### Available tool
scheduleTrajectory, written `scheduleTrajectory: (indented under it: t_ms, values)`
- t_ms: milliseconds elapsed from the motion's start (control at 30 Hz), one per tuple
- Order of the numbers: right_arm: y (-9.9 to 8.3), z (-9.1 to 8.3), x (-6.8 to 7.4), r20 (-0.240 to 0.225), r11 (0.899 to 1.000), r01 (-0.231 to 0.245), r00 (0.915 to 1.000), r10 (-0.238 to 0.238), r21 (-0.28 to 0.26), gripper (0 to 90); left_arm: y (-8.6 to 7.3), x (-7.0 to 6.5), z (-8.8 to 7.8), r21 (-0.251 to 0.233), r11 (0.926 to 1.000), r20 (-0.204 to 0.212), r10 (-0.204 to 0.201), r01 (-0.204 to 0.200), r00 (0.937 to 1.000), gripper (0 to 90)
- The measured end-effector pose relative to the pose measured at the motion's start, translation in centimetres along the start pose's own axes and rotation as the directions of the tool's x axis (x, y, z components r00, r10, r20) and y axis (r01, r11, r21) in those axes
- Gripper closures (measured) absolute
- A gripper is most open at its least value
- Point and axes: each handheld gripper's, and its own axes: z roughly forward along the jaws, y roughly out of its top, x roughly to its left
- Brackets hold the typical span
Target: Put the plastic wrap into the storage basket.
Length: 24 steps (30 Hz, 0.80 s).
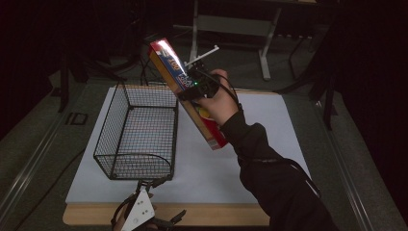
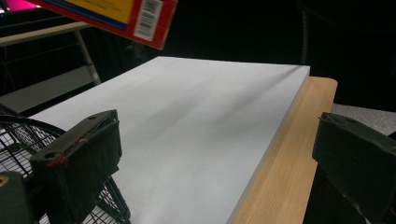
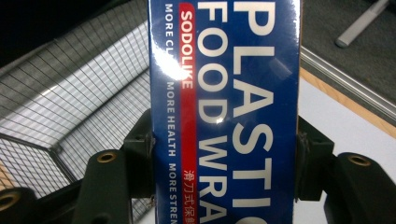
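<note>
A long box of plastic food wrap (image 1: 188,96), blue, red and yellow, hangs tilted in the air just right of the black wire basket (image 1: 137,130). My right gripper (image 1: 197,84) is shut on the box near its upper half. In the right gripper view both pads clamp the blue face of the box (image 3: 224,112), with the basket (image 3: 70,98) below and to the left. My left gripper (image 1: 144,214) rests at the table's near edge, just in front of the basket. Its jaws stand open with nothing between them (image 2: 215,158). The box's lower end (image 2: 121,18) shows at the top.
A white board (image 1: 260,130) covers the wooden table (image 1: 216,216), bare to the right of the basket. Dark floor and a grey metal stand (image 1: 231,29) lie beyond the far edge.
</note>
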Motion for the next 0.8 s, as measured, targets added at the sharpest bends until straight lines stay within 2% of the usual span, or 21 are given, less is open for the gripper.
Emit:
scheduleTrajectory:
  t_ms: [100, 200, 533, 800]
  values:
    - [0.3, 0.2, 0.6, -0.010, 1.000, 0.000, 0.9999, 0.000, -0.014, 39.6, 0.0, 0.0, 0.0, -0.001, 1.0000, 0.003, 0.000, 0.000, 1.0000, 1.8]
    - [0.9, 0.6, 1.8, -0.005, 0.999, 0.006, 1.0000, -0.006, -0.046, 39.6, 0.0, 0.0, 0.0, -0.001, 1.0000, 0.006, 0.001, -0.001, 1.0000, 1.8]
    - [2.1, 1.9, 4.3, -0.047, 0.996, -0.015, 0.9988, 0.011, -0.087, 39.6, -0.1, 0.1, 0.0, 0.000, 1.0000, 0.007, -0.001, 0.001, 1.0000, 1.8]
    - [3.3, 3.5, 6.3, -0.061, 0.990, -0.039, 0.9977, 0.031, -0.133, 39.6, 0.0, 0.1, -0.2, -0.005, 1.0000, 0.009, 0.003, -0.003, 1.0000, 1.8]
